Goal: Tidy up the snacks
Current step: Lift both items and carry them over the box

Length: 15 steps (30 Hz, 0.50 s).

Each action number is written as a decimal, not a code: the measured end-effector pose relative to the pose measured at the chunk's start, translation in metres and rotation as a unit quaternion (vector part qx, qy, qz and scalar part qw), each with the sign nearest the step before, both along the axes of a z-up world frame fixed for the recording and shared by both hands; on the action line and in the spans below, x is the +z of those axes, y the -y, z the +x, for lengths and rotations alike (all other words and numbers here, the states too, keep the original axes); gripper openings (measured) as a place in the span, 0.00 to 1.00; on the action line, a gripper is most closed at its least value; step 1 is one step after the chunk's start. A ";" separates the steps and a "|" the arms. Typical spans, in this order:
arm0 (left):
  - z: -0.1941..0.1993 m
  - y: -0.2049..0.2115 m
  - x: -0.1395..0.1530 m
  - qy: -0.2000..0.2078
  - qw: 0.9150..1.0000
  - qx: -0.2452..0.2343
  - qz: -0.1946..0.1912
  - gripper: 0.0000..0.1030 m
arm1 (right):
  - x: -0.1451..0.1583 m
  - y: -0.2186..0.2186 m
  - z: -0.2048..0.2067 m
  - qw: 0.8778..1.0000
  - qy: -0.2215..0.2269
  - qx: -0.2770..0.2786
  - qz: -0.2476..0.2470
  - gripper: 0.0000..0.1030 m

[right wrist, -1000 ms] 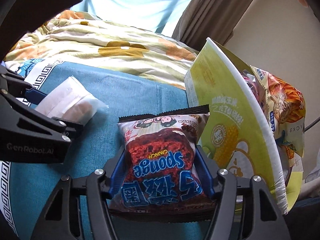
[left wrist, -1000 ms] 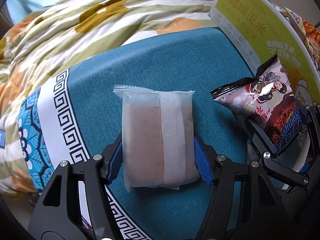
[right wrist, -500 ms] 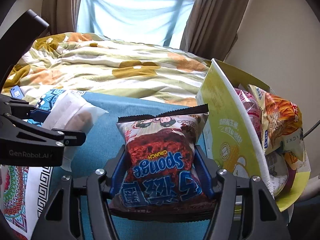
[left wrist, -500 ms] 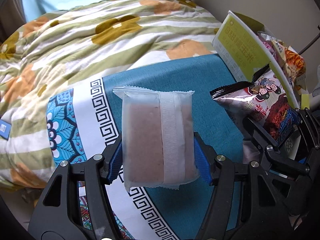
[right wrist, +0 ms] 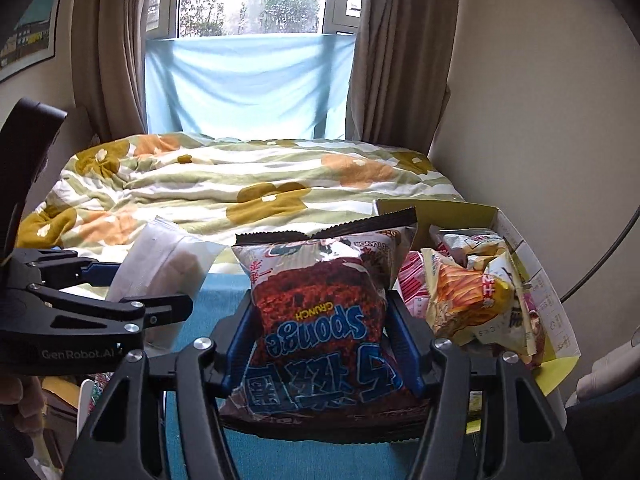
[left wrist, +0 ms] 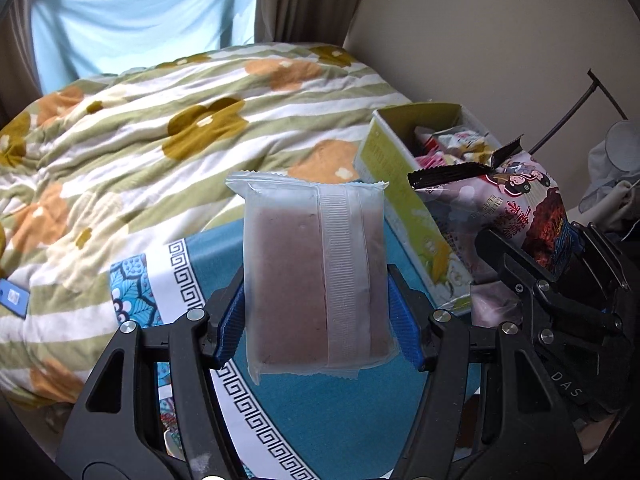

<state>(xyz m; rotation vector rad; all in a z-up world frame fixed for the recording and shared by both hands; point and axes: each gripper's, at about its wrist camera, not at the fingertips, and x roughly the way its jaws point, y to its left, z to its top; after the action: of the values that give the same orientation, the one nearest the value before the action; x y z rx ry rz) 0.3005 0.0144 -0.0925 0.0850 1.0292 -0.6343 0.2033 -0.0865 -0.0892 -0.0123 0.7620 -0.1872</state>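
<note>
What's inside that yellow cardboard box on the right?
The yellow box holds crumpled snack packets: an orange one on top, pink ones beside it. Whatever lies beneath them is covered.

From my remote seat, the left tool (left wrist: pixel 316 320) holds a wrapped cake (left wrist: pixel 314 276) left of the sponge-crunch bag (right wrist: pixel 320 316) in my right tool (right wrist: pixel 320 344), snack box (right wrist: pixel 532 264) at right, bed (right wrist: pixel 248 184) behind.

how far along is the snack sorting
Done: several packets already sit in the yellow box. In hand: the left tool grips a translucent packet, the right tool a Sponge Crunch bag. Left: both need dropping into the box.
</note>
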 end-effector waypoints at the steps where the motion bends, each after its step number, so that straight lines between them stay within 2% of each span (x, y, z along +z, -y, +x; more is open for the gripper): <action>1: 0.000 0.007 0.007 0.005 1.000 -0.004 -0.006 0.58 | 0.007 0.006 -0.002 1.000 0.002 -0.005 0.006 0.55; 6: 0.006 0.052 0.036 0.019 0.999 -0.011 -0.023 0.58 | 0.042 0.043 -0.006 0.999 0.021 -0.019 0.039 0.55; 8: 0.010 0.074 0.043 0.020 0.999 -0.012 -0.033 0.58 | 0.053 0.061 -0.006 0.999 0.029 -0.023 0.033 0.55; 15: 0.028 0.164 0.048 0.014 0.999 0.023 -0.036 0.58 | 0.067 0.146 0.009 0.997 0.037 -0.003 0.073 0.55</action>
<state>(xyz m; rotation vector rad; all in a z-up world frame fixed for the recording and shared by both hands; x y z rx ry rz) 0.3282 -0.1497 -0.0445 0.0072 0.9786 -0.6250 0.2122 -0.2322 -0.0221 0.1350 0.6995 -0.1365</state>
